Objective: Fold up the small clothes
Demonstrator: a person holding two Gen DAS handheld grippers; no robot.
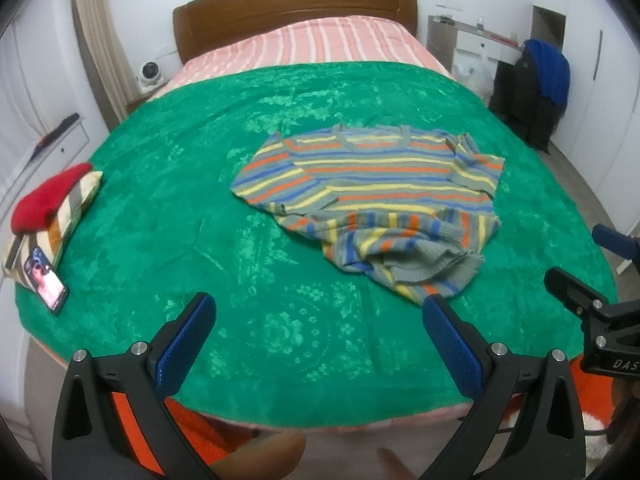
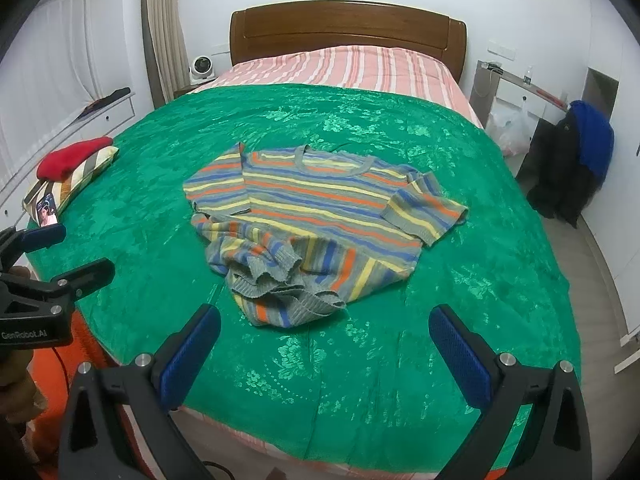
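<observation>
Spread claws (image 1: 320, 312) (image 2: 326, 324) before rumpled sweater (image 1: 372, 196)

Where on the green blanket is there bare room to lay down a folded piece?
Bare green blanket lies between the striped knit sweater and the near edge, and left of it toward the red cloth on a striped pillow and phone. That left edge is crowded.

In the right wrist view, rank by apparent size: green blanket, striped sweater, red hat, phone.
1. green blanket
2. striped sweater
3. red hat
4. phone
The hat and phone sit at the fisheye's left edge, so their true sizes are unsure.
</observation>
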